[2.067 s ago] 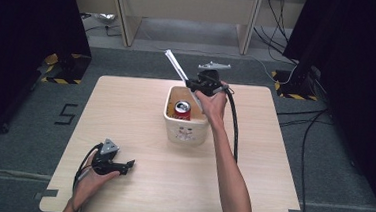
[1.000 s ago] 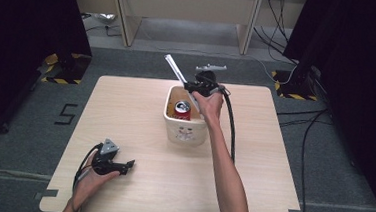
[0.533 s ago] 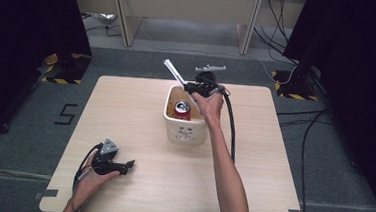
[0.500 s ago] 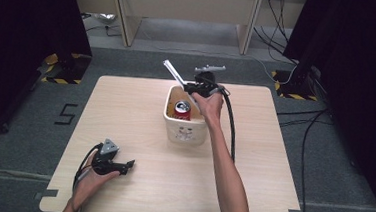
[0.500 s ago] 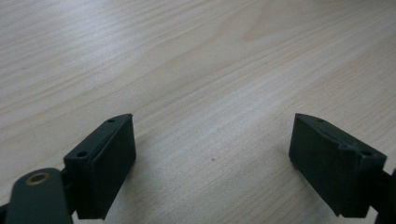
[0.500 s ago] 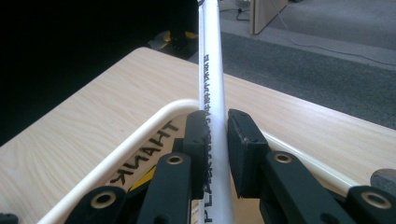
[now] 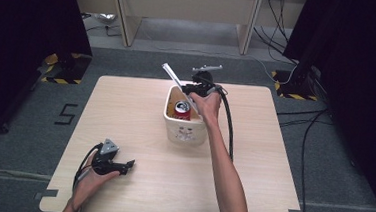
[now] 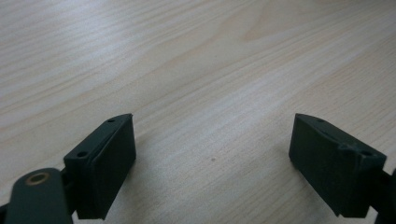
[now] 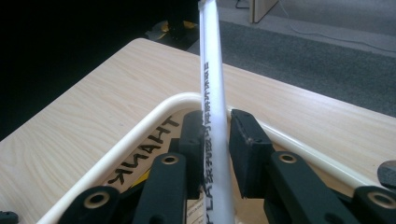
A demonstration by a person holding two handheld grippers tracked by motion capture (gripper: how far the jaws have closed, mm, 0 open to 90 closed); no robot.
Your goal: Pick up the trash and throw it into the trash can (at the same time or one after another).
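1. The table [image 7: 125, 111] is pale wood with a light grain, standing on grey carpet; black-and-yellow tape marks the floor at the far left and far right, and a "5" is taped on the carpet at the table's left.
2. Dark curtains close both sides of the room; a wooden frame and loose cables lie beyond the far edge.
3. A white bin [image 7: 186, 131] sits near the table's middle, toward the far side, with a red can [image 7: 182, 109] upright inside it.
4. The right gripper [image 7: 193, 90] hangs over the bin's far rim. A white tube [image 9: 211, 93] stands between its jaws, slanting up and away to the left in the high view, its lower end inside the bin. The jaws have just been opening: one pad lies against the tube, while a thin gap shows at the other.
5. The left gripper [image 8: 212, 158] rests low at the near left corner, jaws spread wide over bare wood.
6. Compared with two seconds ago, the bin, can and left hand are unmoved; the tube leans much the same.
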